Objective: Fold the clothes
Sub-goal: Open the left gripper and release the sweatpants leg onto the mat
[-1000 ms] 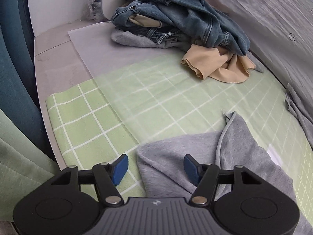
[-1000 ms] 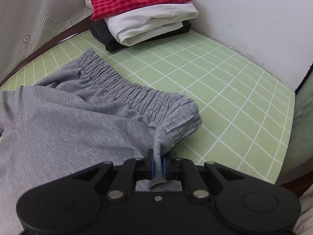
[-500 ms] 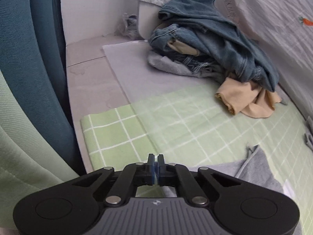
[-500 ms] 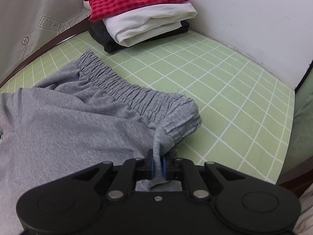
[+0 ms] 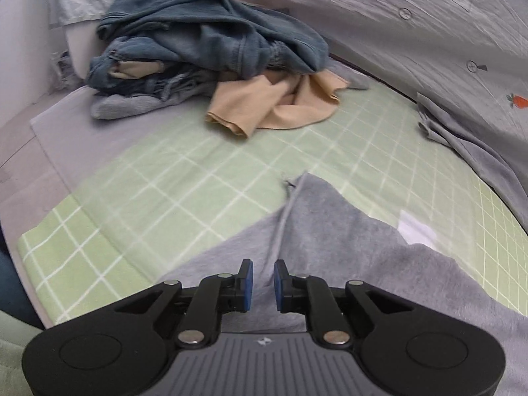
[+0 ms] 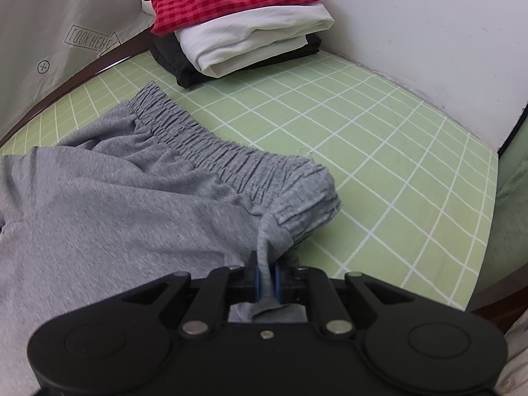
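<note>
Grey shorts (image 6: 115, 204) lie spread on the green checked mat (image 6: 379, 151). My right gripper (image 6: 266, 280) is shut on a pinch of cloth at the near end of the elastic waistband (image 6: 211, 151). In the left wrist view the leg end of the grey shorts (image 5: 346, 241) lies on the mat (image 5: 204, 171). My left gripper (image 5: 263, 285) hovers over that cloth with its jaws a little apart and nothing between them.
A heap of unfolded clothes, blue denim (image 5: 204, 33) and a tan garment (image 5: 274, 105), lies at the mat's far end. A folded stack, red check on white on black (image 6: 237, 23), stands by the wall. A grey printed sheet (image 5: 429, 33) hangs on the right.
My left gripper was open, shut half a second ago at the mat's left edge, and now has swung right over the grey cloth with its jaws slightly parted. The right gripper keeps its hold.
</note>
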`<control>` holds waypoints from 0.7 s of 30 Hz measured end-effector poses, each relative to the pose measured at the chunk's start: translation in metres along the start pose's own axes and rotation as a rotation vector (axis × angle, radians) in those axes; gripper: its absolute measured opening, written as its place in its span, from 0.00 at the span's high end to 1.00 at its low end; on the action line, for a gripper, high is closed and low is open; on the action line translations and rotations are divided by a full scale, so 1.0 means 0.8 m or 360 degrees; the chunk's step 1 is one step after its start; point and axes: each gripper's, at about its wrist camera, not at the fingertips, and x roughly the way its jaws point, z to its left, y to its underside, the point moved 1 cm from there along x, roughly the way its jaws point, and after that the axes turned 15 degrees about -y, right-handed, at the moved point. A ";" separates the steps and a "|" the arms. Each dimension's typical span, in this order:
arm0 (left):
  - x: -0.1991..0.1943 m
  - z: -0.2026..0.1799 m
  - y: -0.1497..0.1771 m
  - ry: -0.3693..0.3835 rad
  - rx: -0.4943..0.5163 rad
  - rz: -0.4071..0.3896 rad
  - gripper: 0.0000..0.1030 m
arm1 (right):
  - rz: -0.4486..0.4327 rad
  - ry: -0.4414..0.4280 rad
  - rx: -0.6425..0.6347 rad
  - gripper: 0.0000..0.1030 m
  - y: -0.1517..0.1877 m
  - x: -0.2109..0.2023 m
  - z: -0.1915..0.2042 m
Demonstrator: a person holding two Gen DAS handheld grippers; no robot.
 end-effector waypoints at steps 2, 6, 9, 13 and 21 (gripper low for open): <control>0.007 -0.014 0.001 -0.0028 0.0068 0.0014 0.85 | -0.0001 -0.0004 0.0006 0.91 0.001 -0.001 -0.001; 0.017 -0.026 0.002 -0.0125 0.0151 0.0016 0.82 | -0.0004 -0.0004 0.0020 0.91 0.002 -0.002 -0.002; 0.019 -0.026 0.002 -0.0137 0.0178 0.0001 0.78 | -0.0006 -0.0002 0.0027 0.91 0.002 -0.002 -0.002; 0.020 -0.021 0.001 -0.0057 0.0169 -0.0009 0.98 | -0.0003 0.0001 0.0023 0.91 0.001 -0.001 -0.002; 0.023 0.014 -0.034 -0.0221 -0.0004 -0.0098 0.97 | 0.0005 0.0002 0.0016 0.91 -0.002 0.001 -0.003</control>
